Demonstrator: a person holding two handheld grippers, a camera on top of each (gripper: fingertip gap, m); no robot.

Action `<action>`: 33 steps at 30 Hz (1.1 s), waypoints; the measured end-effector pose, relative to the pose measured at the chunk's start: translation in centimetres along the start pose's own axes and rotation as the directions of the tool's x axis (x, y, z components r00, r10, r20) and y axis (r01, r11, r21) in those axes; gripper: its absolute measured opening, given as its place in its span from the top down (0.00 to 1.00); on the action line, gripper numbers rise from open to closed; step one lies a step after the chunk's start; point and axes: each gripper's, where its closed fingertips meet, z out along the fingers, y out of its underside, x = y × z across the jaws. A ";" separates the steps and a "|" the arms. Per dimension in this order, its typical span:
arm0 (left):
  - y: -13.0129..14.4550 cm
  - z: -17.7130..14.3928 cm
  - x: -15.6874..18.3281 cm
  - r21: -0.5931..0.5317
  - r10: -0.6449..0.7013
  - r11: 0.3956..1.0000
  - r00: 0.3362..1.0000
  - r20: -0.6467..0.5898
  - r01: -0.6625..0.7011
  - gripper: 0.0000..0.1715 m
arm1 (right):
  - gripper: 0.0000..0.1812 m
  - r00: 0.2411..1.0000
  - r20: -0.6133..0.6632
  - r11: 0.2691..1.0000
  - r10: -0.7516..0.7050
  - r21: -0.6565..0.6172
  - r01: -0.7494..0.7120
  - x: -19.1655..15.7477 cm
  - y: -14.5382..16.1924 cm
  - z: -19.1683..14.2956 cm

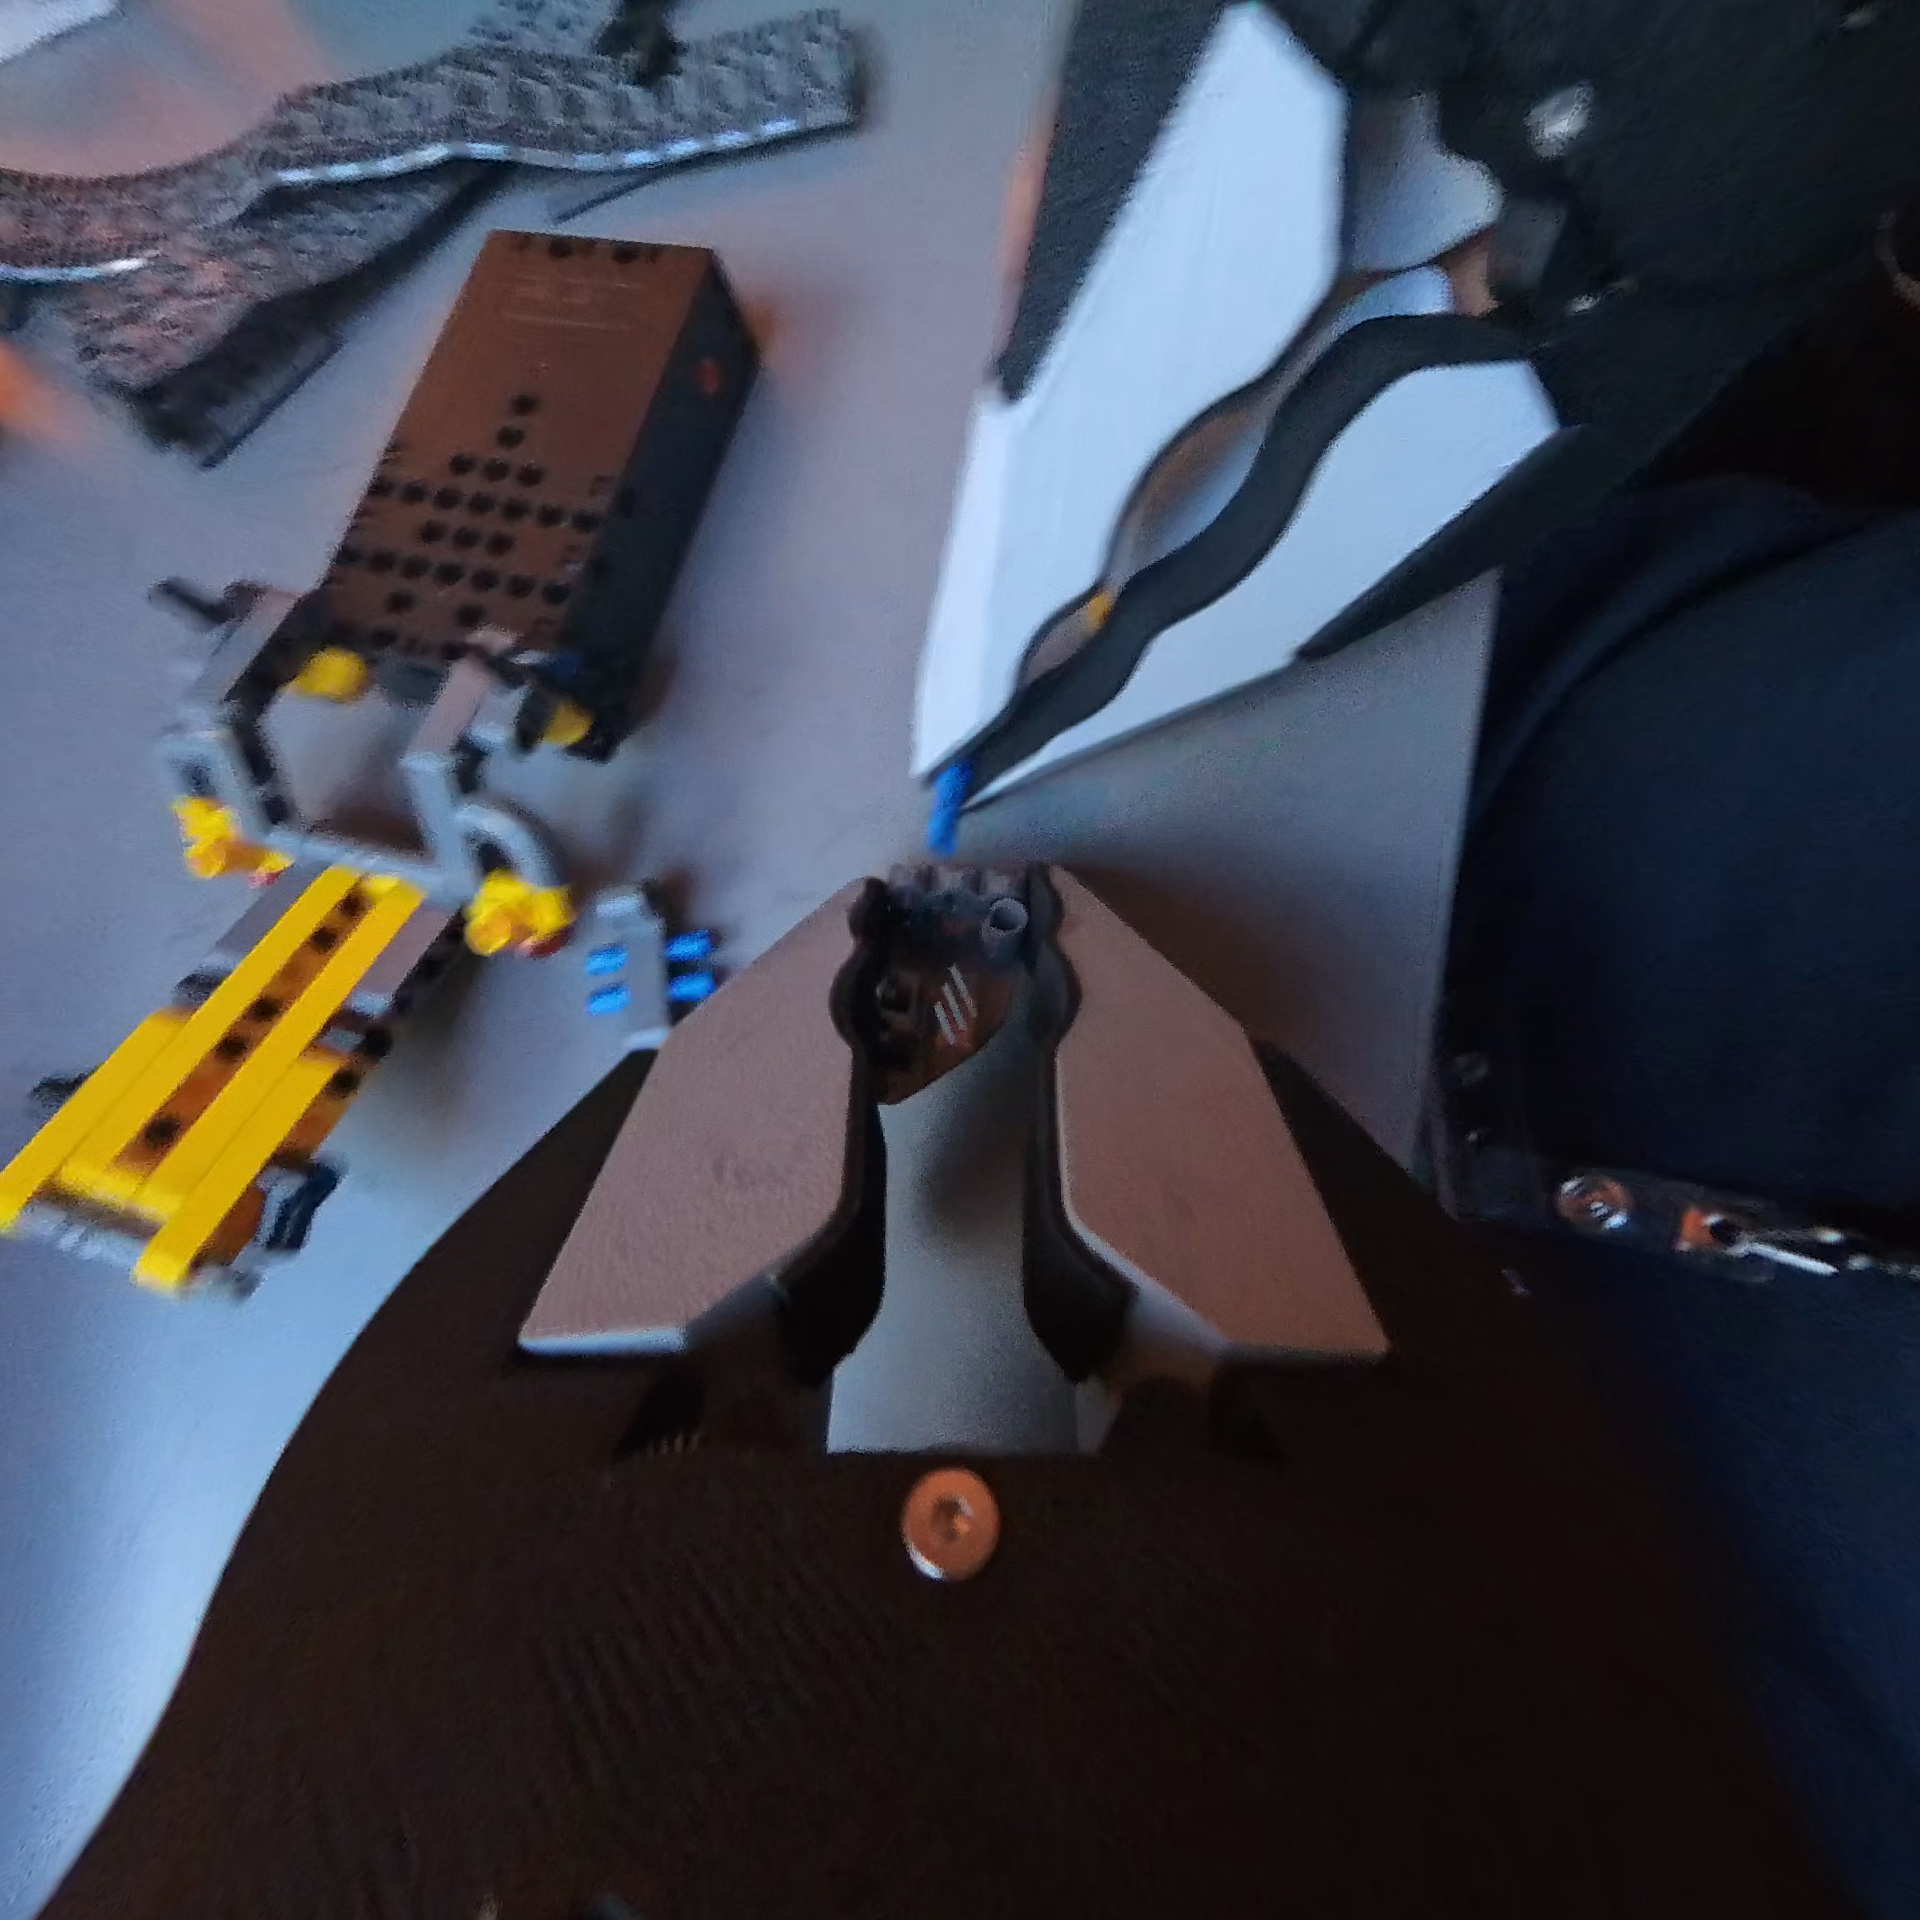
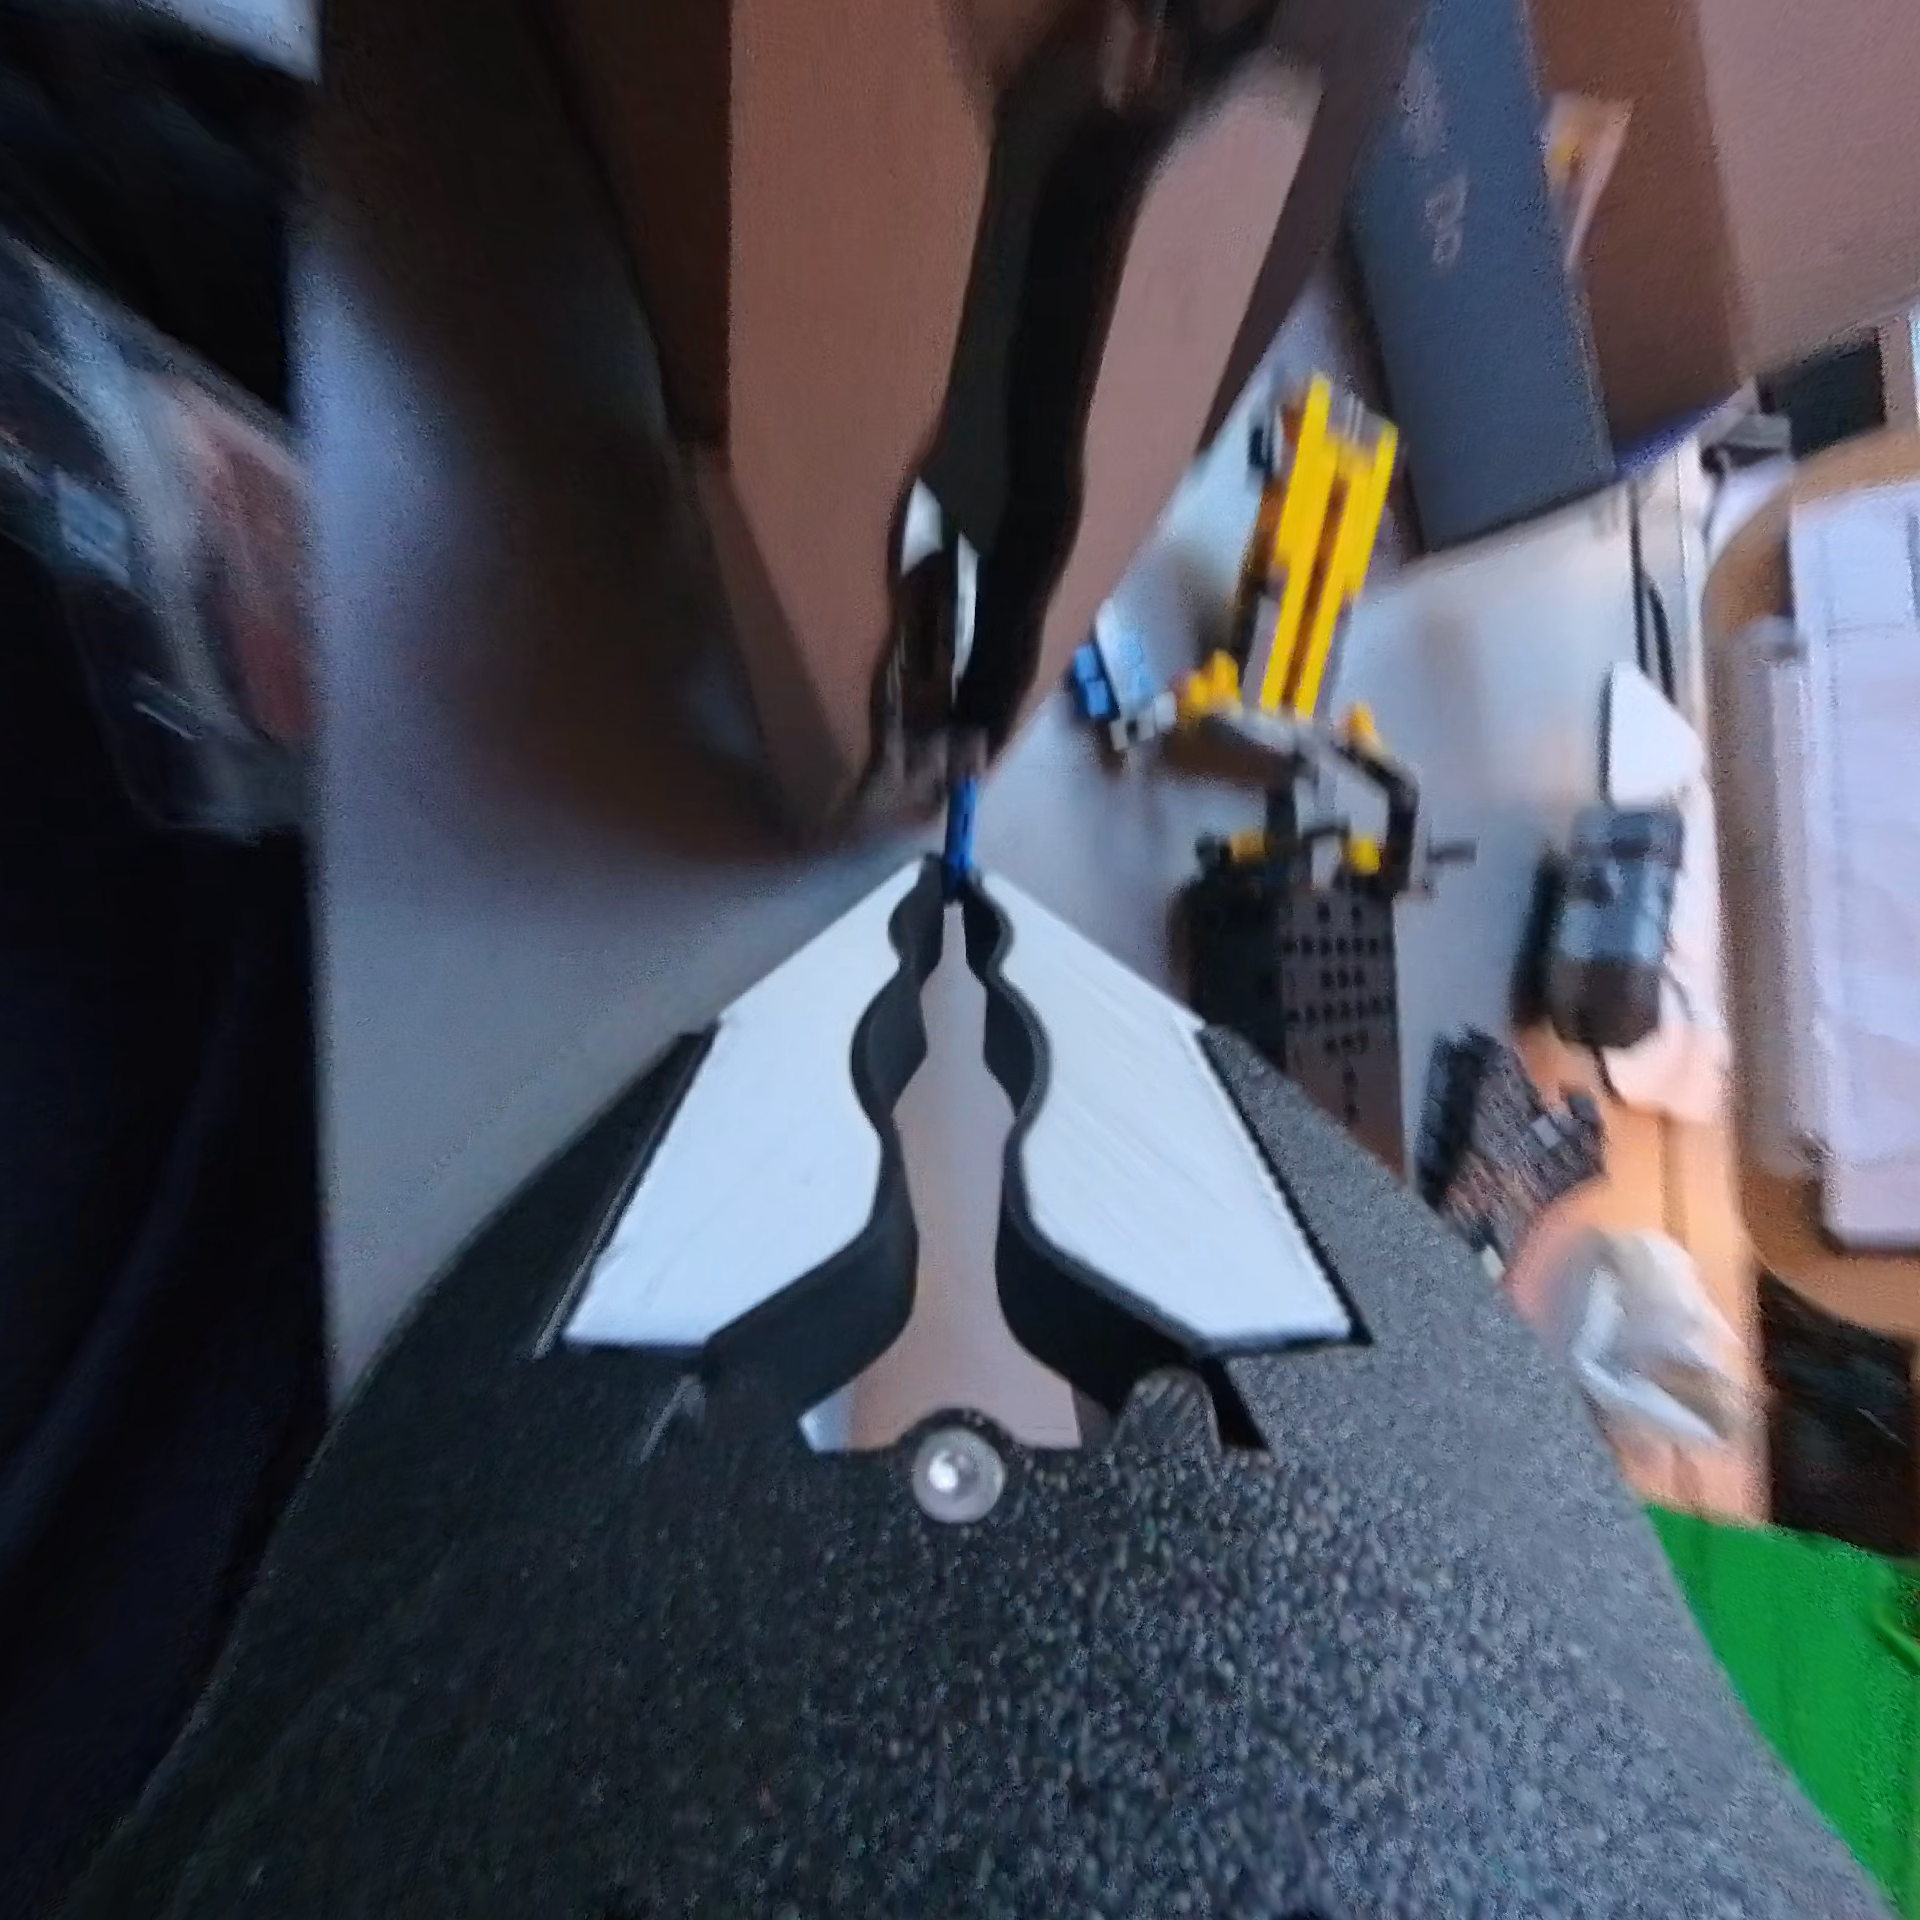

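Blue is the one colour that stands out in the blur: a small blue pin (image 1: 945, 805) pinched at the very tips of the right gripper (image 1: 961, 790), which reaches in from the upper right of the left wrist view and stops just short of the left gripper (image 1: 951, 914). The left gripper is closed on a small dark brick assembly (image 1: 930, 982) with a grey peg at its top; its shape is hard to make out, half hidden between the fingers. To the left on the pale tabletop (image 1: 831, 520) lie a yellow-and-grey brick model (image 1: 260, 997), a black perforated box (image 1: 540, 478) and a grey studded plate (image 1: 436, 135) cut off by the top edge; a strip of bare tabletop separates them from both grippers. A dark-clothed person fills the right edge. In the right wrist view the right gripper (image 2: 954, 883) has its fingers pressed onto the blue pin (image 2: 964, 826), which points straight at the dark assembly (image 2: 935, 623) held by the left gripper (image 2: 940, 717) looming above; whether pin and assembly touch I cannot tell through the smear. The yellow model (image 2: 1309, 582) and black box (image 2: 1299, 956) sit well off to the right, and the tabletop edge runs past them toward blurred clutter.
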 end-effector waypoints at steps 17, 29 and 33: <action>-0.1 -0.2 0.1 0.022 0.057 0.998 0.998 0.014 -0.057 0.81 | 1.00 0.979 -0.075 0.974 0.190 0.140 -0.178 3.0 -0.4 -3.1; -3.8 -2.6 1.2 0.195 0.064 0.978 0.997 0.041 -0.071 0.84 | 1.00 0.739 -0.587 0.910 -0.331 0.008 0.415 3.6 -3.1 -6.7; -5.2 -3.4 2.1 0.259 0.035 0.965 0.999 -0.006 -0.032 0.88 | 1.00 0.681 -0.594 0.872 -0.428 -0.073 0.484 3.0 -3.2 -5.8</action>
